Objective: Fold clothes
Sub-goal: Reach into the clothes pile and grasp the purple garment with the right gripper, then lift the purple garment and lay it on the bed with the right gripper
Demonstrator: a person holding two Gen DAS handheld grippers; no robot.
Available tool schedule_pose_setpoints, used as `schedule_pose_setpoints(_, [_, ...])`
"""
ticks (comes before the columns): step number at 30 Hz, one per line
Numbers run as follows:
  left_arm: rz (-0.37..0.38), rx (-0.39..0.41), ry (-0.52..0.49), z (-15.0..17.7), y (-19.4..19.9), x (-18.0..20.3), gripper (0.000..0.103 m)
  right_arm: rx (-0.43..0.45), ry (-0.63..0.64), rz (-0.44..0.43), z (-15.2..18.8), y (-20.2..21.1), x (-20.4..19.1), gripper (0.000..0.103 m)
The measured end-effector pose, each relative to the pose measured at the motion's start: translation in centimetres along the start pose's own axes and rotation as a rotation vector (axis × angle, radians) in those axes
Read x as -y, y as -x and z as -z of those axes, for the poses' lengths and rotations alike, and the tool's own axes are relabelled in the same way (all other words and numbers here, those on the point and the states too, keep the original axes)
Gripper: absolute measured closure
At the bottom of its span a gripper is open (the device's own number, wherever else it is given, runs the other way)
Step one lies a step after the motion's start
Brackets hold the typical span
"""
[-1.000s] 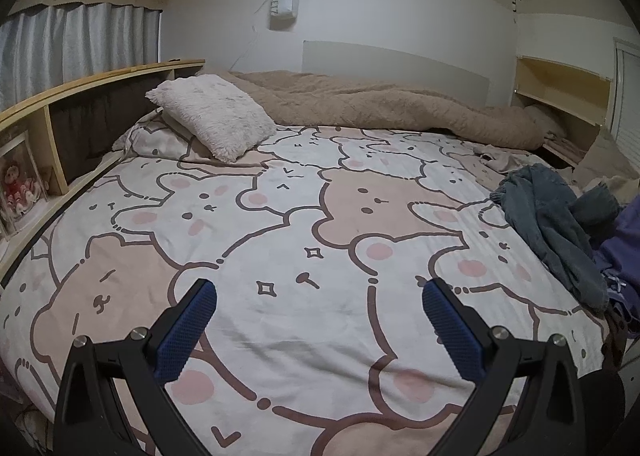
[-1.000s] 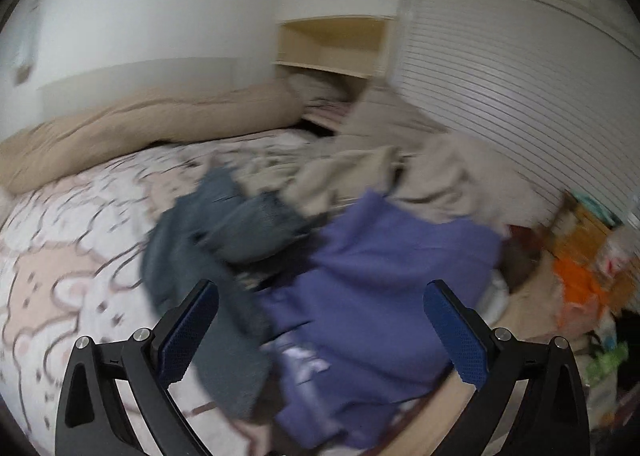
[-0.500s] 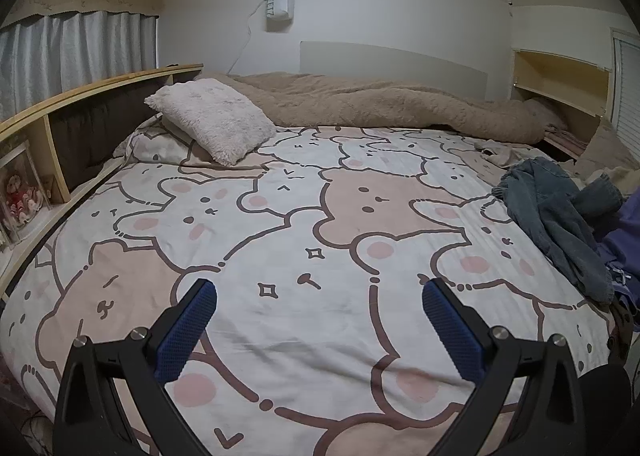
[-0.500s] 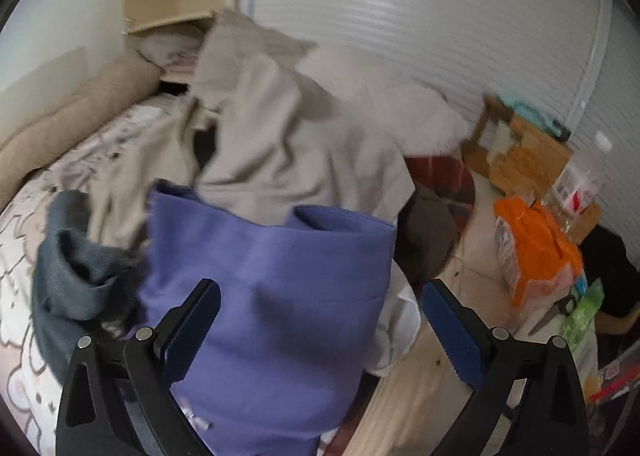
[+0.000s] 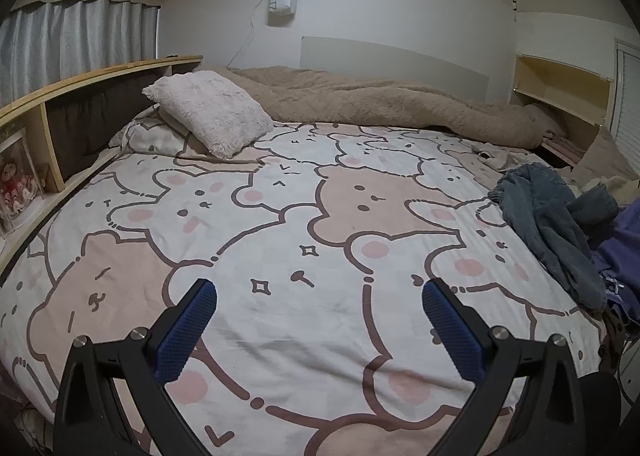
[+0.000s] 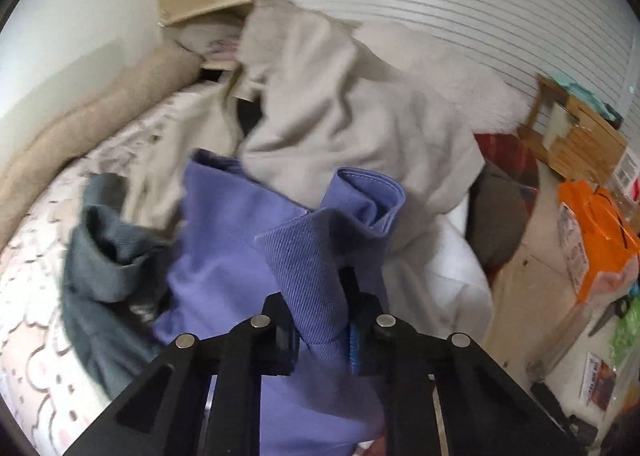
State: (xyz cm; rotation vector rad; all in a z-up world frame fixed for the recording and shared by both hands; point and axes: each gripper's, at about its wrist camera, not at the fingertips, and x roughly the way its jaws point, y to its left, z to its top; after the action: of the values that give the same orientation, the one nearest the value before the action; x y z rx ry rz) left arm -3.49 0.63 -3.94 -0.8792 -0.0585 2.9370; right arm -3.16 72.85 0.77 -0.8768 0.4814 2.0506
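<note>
Bedroom walls and a slatted blind frame a wide bed (image 5: 280, 240) under a bear-print sheet, most of it bare in the left wrist view. Along the far side runs a tan blanket (image 5: 380, 104), with a shaggy white pillow (image 5: 212, 112) propped near the headboard shelf.

At the bed's right edge sits a heap of unfolded clothes: a beige garment (image 6: 340, 112) on top at the back, a blue-grey denim piece (image 5: 560, 232) sprawled toward the middle of the bed, and a purple garment (image 6: 248, 240) at the front.

That purple garment is the one in hand. The right tongs (image 6: 320, 320) are clenched on a bunched fold of its twill, which rises straight out ahead of them; the rest of it hangs into the heap, touching the denim on its left.

The left tongs (image 5: 318, 320) are spread wide and hold nothing, hovering over bare sheet, with the heap well off to their right.

So the bare sheet lies left of the held garment, and I judge any laying-out would carry it that way, toward the free left tongs.
</note>
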Motion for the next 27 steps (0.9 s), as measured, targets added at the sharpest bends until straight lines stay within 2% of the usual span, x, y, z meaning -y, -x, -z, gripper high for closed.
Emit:
schedule_pose_setpoints(4, [-0.004,0.020,-0.007,-0.2,0.5,0.2,0.000,0.027,0.010,-0.212,0.6,4.1,-1.9,0.086])
schedule_pose_setpoints(10, [0.016,0.046,0.009,-0.4,1.6,0.1,0.000,0.047,0.093,-0.538,1.8,11.5,-8.7,0.086])
schedule_pose_setpoints(12, [0.017,0.057,0.012,-0.6,2.0,0.0,0.000,0.026,0.107,-0.622,2.2,13.0,-11.4,0.086])
schedule_pose_setpoints(16, [0.003,0.087,0.031,-1.1,3.2,-0.9,0.000,-0.044,0.135,-0.873,3.6,16.9,-17.8,0.086])
schedule_pose_setpoints(21, [-0.022,0.129,0.061,-1.7,4.9,-2.2,0.000,-0.071,0.147,-1.196,3.9,24.0,-24.0,0.086])
schedule_pose_setpoints(25, [-0.061,0.169,0.090,-2.2,6.4,-3.9,0.000,-0.008,0.223,-1.420,4.3,31.9,-27.6,0.087])
schedule_pose_setpoints(27, [-0.088,0.188,0.099,-2.3,7.1,-4.8,0.000,0.028,0.241,-1.461,4.5,33.7,-28.4,0.087])
